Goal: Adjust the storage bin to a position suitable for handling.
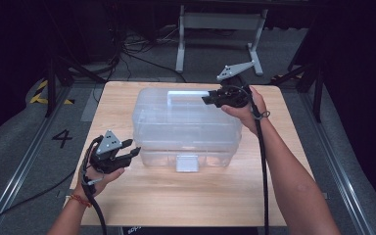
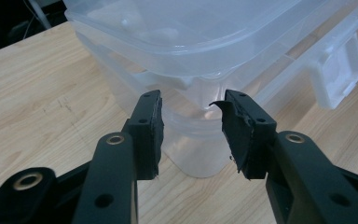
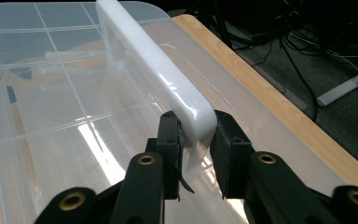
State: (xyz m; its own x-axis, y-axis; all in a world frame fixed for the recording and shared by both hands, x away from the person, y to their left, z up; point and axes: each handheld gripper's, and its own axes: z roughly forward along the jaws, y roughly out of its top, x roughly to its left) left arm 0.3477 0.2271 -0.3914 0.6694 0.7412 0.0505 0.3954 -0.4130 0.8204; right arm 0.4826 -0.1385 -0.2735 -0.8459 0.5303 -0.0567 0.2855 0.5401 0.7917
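Pinching handle in right gripper; left gripper spread near box corner; lift level, slowly.

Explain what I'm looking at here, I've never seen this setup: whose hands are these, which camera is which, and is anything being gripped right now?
There is no robot. A person stands at a wooden table and holds a pair of black tongs in each hand.

The wide picture comes from a fixed camera overhead. The other two come from cameras riding on each set of tongs, looking along their jaws.

On the table sits a clear plastic storage box with its lid on, a white latch at the front and a white carry handle on top.

The right tongs are closed around one end of that handle. The left tongs are open, holding nothing, aimed at the box's near left corner.
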